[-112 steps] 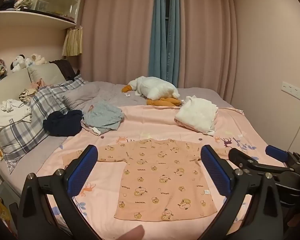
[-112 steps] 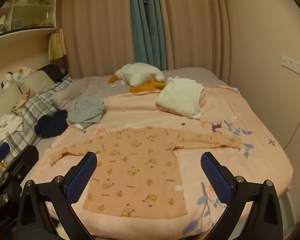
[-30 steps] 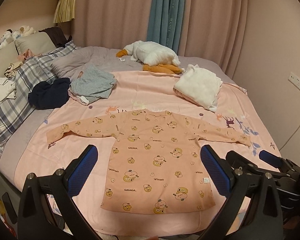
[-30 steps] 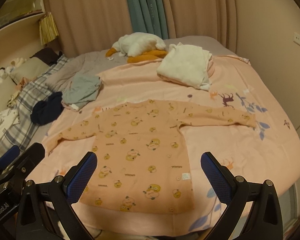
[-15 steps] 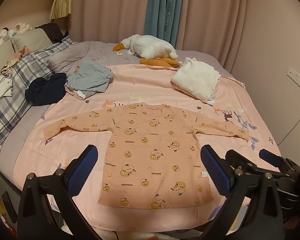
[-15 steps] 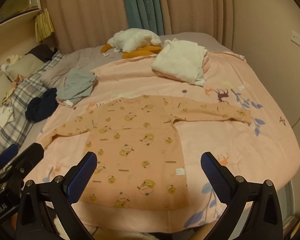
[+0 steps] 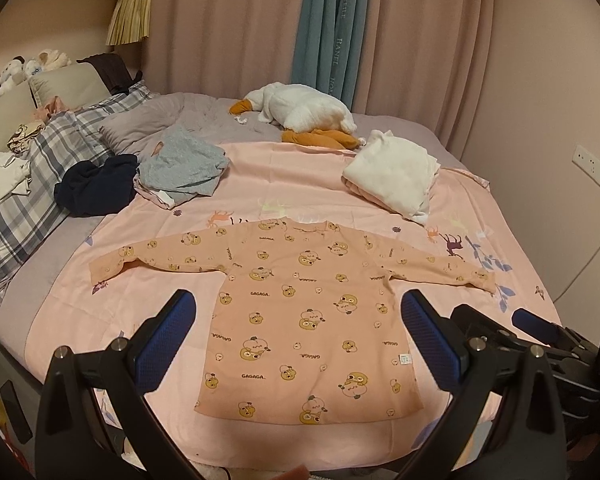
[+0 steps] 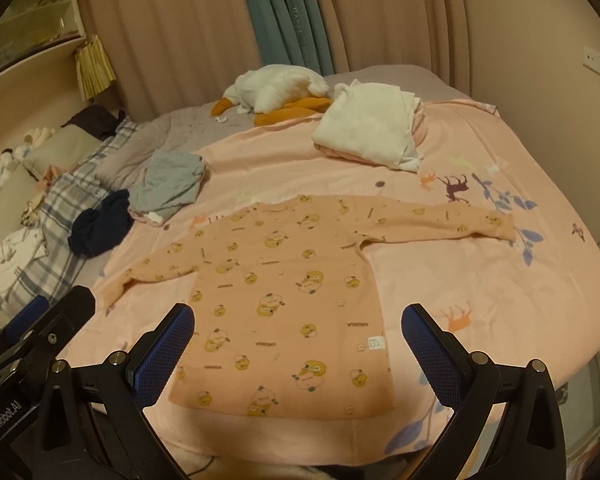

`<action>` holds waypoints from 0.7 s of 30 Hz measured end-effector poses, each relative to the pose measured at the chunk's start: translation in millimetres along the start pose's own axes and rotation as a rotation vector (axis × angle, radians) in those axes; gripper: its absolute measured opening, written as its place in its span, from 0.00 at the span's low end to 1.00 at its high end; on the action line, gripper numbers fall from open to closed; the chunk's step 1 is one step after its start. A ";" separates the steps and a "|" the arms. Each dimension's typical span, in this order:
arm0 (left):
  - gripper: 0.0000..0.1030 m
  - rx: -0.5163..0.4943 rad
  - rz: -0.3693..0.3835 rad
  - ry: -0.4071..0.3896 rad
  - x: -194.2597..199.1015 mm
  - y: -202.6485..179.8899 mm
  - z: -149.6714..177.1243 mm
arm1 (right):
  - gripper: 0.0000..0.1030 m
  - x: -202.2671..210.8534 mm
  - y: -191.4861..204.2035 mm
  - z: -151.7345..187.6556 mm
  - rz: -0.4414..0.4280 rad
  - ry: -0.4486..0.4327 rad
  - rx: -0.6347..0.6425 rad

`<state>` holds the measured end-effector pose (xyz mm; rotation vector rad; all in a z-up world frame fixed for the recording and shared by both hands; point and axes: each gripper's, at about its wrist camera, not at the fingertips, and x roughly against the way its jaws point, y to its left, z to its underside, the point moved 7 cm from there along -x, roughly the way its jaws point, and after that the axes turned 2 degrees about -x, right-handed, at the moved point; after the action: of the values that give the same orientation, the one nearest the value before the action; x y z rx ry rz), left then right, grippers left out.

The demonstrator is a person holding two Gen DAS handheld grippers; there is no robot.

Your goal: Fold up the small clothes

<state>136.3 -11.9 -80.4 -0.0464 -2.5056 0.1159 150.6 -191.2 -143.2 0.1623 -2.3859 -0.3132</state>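
Now, with the shirt (image 7: 308, 316) spread flat on the bed (image 7: 284, 176) and both the left claw (image 7: 300, 344) and right claw (image 8: 300, 348) wide open and empty above its hem, each should probably pinch a sleeve cuff and fold inward.

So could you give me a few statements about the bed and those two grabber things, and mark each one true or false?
1. The peach long-sleeved shirt lies flat with both sleeves spread out. True.
2. The left gripper is clamped on the shirt's hem. False: it is open, holding nothing.
3. A white goose plush lies near the curtains. True.
4. The right gripper holds a sleeve. False: it is open and empty.
5. The white folded pile lies on the plaid pillow. False: it rests on the pink sheet.
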 end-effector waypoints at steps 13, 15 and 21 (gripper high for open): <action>1.00 -0.014 -0.009 -0.046 9.6 -0.3 -3.0 | 1.00 6.6 0.7 -3.1 0.018 -0.038 0.005; 1.00 -0.014 -0.005 -0.044 9.6 -0.3 -2.6 | 1.00 7.9 1.1 -2.9 0.014 -0.041 0.003; 1.00 -0.022 -0.012 -0.036 7.4 -4.0 -1.8 | 1.00 6.9 -0.2 -1.9 0.006 -0.035 -0.005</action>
<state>131.4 -15.3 -74.1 -0.0386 -2.5430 0.0851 146.8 -193.1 -137.5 0.1482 -2.4198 -0.3222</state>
